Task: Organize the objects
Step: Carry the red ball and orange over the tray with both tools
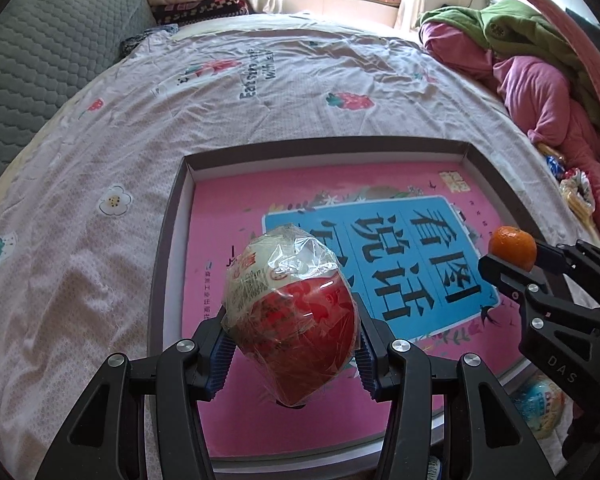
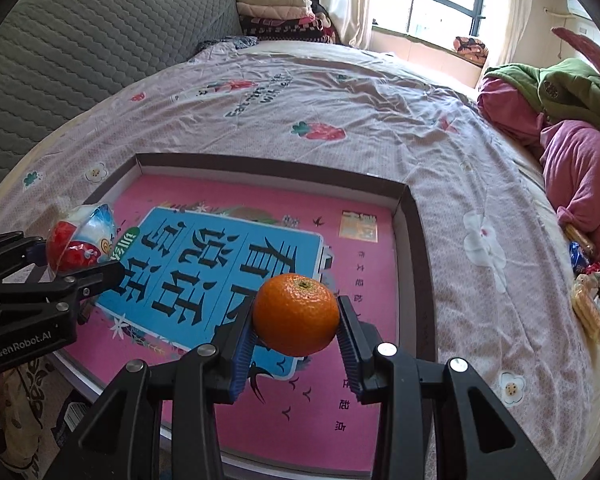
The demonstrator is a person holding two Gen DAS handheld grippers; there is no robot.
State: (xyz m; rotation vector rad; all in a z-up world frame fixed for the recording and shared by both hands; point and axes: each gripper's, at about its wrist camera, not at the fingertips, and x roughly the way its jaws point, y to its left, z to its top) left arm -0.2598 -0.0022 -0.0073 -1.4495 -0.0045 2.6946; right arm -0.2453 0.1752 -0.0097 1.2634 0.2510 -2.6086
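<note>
My left gripper (image 1: 292,344) is shut on a plastic-wrapped red and white cup (image 1: 290,316) and holds it above the left part of a shallow box (image 1: 168,240) with a pink and blue printed bottom. My right gripper (image 2: 296,340) is shut on an orange (image 2: 296,314) and holds it above the box's right part (image 2: 414,248). The right gripper with the orange (image 1: 514,246) shows at the right of the left wrist view. The left gripper with the cup (image 2: 80,240) shows at the left of the right wrist view.
The box lies on a bed with a pale flowered sheet (image 1: 260,92). Pink and green bedding (image 1: 532,72) is piled at the right, with snack packets (image 2: 588,296) beside it. A grey headboard (image 1: 40,52) and folded blankets (image 1: 196,0) stand at the far left. Another wrapped item (image 1: 540,404) lies near the box's front right.
</note>
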